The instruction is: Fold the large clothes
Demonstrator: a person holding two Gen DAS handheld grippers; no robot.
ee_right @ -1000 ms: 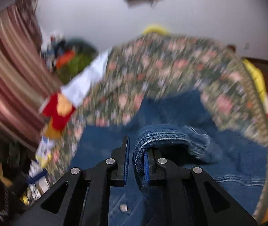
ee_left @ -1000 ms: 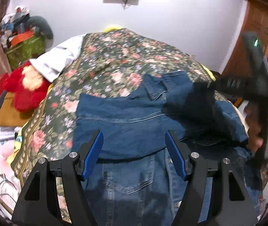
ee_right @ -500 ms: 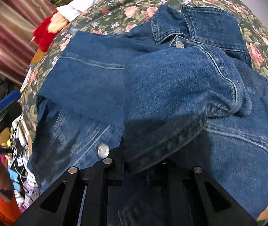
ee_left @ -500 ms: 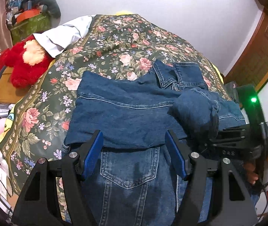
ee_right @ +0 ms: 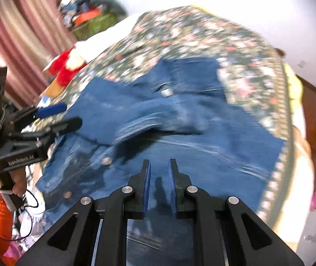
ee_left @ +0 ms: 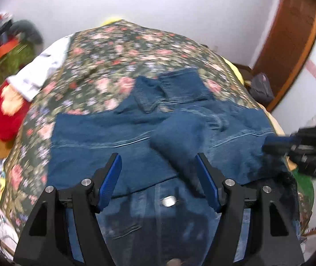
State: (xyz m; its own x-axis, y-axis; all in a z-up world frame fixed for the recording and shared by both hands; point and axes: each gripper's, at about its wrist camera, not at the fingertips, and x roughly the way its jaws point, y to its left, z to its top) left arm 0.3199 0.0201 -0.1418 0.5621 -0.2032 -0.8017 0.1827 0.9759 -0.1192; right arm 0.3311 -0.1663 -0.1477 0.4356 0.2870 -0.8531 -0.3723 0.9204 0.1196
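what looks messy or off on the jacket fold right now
The right sleeve lies bunched and slanted across the denim jacket rather than flat, leaving a lump mid-chest. The collar sits slightly rumpled. Both tongs are off the cloth.

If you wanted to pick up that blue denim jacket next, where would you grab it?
Probably the blue denim jacket at its free left edge, approached from the left over the floral bedspread. That edge lies flat and exposed, and the open left gripper hovers nearest.

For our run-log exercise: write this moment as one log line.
left gripper: open, empty | right gripper: open, empty | denim jacket: sleeves folded in, on bed
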